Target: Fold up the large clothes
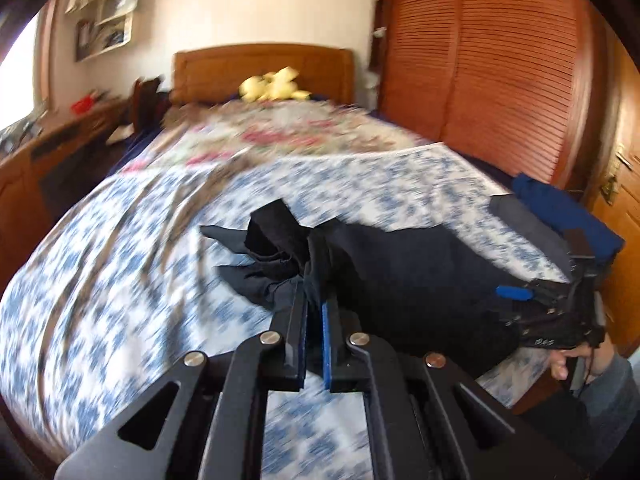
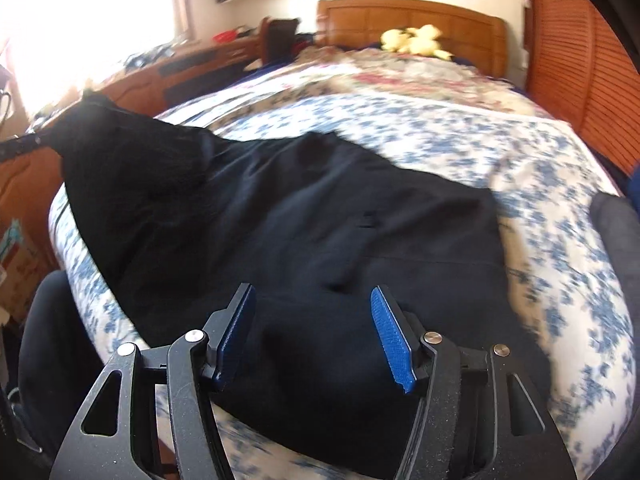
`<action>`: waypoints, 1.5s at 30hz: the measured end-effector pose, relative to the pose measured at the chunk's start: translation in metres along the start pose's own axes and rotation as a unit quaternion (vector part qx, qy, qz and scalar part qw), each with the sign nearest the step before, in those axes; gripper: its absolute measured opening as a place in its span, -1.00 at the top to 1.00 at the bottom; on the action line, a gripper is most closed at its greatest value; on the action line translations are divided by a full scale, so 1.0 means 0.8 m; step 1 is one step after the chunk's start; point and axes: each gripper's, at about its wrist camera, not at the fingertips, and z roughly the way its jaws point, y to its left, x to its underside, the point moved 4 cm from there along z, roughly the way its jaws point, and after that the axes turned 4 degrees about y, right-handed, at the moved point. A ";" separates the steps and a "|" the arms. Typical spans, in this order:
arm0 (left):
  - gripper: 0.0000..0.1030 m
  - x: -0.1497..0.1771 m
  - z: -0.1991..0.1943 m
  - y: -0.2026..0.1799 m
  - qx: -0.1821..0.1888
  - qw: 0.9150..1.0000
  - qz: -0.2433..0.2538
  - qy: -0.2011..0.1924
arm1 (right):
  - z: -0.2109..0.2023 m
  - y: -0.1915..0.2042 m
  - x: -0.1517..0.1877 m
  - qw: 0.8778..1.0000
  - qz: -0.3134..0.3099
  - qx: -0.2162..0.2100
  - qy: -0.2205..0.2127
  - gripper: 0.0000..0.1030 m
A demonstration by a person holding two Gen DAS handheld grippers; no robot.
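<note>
Left gripper (image 1: 314, 296): jaws closed, pinching a bunched fold of black garment (image 1: 400, 276), tilted downward. Right gripper (image 2: 312, 320): blue pads (image 2: 390, 332) standing well apart, nothing pressed between them, angled down. Bare hand (image 1: 576, 360) gripping right gripper's handle, grey sleeve at wrist.

Black garment (image 2: 304, 208) on floral bed (image 2: 460, 148)

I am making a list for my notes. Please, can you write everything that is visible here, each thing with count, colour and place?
garment: one, black, spread on bed
bedcover: one, blue-white floral, on bed
headboard: one, brown wood, far end
plush toy: one, yellow, by headboard
folded clothes: one pile, blue and grey, bed's right edge
louvred doors: brown, right wall
left tongs: shut on garment
right tongs: open, over garment
hand: one, holding right tongs
</note>
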 end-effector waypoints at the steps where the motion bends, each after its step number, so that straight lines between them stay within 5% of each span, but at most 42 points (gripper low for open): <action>1: 0.99 -0.010 0.004 -0.020 0.009 1.000 0.011 -0.004 | -0.006 -0.012 0.002 1.000 0.009 0.006 -0.003 -0.19; 8: 0.99 -0.049 0.053 -0.151 0.095 0.993 0.072 0.012 | -0.043 -0.087 0.019 0.996 0.062 0.064 -0.016 -0.18; 13: 1.00 -0.044 0.093 -0.236 0.168 0.980 0.101 0.047 | -0.058 -0.124 0.034 0.992 0.094 0.080 -0.016 -0.18; 16: 0.99 -0.033 0.117 -0.257 0.176 0.977 0.104 0.064 | -0.065 -0.135 0.041 0.991 0.103 0.084 -0.018 -0.18; 25: 0.93 -0.017 0.131 -0.264 0.158 0.979 0.103 0.083 | -0.078 -0.148 0.053 0.989 0.115 0.093 -0.019 -0.18; 29: 0.84 -0.024 0.107 -0.255 0.145 0.981 0.111 0.065 | -0.086 -0.147 0.048 0.989 0.116 0.089 -0.030 -0.18; 33: 0.49 -0.028 0.085 -0.236 0.143 0.984 0.100 0.042 | -0.093 -0.145 0.042 0.989 0.117 0.085 -0.041 -0.18; 45: 0.31 -0.017 0.054 -0.157 0.098 0.992 0.074 0.009 | -0.114 -0.096 -0.006 0.991 0.078 0.058 -0.088 -0.18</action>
